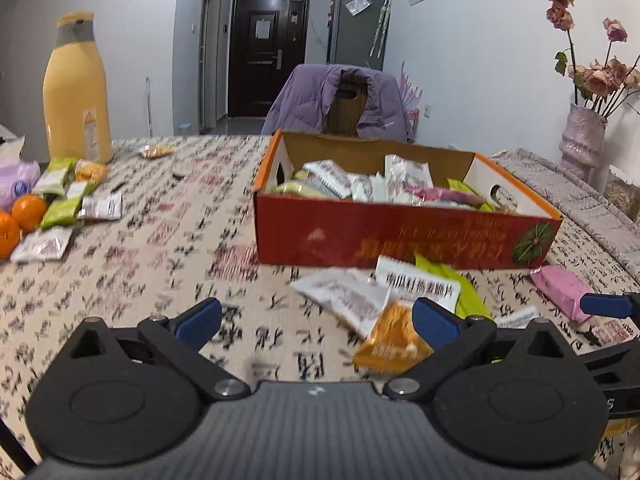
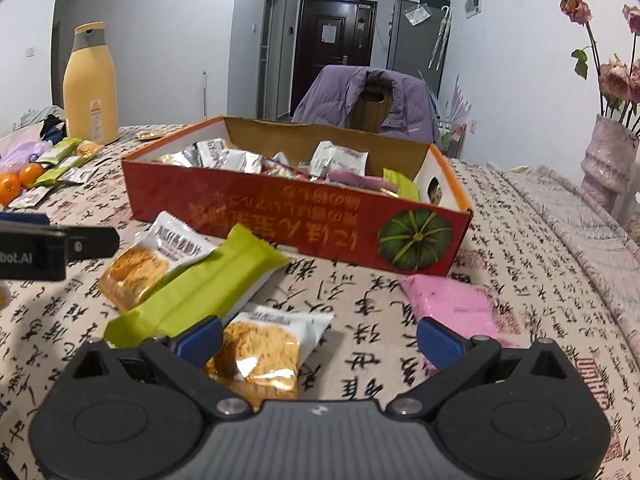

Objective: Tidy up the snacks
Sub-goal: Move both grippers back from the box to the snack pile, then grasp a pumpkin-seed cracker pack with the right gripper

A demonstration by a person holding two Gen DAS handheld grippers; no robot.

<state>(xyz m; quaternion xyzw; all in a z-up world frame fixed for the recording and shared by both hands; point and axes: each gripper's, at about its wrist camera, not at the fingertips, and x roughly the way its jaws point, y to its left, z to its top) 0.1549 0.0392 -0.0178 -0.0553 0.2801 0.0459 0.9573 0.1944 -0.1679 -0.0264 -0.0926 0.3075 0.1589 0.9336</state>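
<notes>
Both your left tongs (image 1: 316, 320) and right tongs (image 2: 320, 340) gape wide, empty, above snack packets (image 2: 260, 352) before the box (image 2: 296, 220).

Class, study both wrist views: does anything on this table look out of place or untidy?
Yes. Several packets lie loose in front of the red box rather than inside it: a green packet overlapping an orange-and-white packet, and a pink packet. More packets are scattered by the oranges.

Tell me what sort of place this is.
Probably a lived-in flat's dining area: a cloth-covered table strewn with snacks, a jacket draped on a chair, and a fridge beside the entrance door.
</notes>
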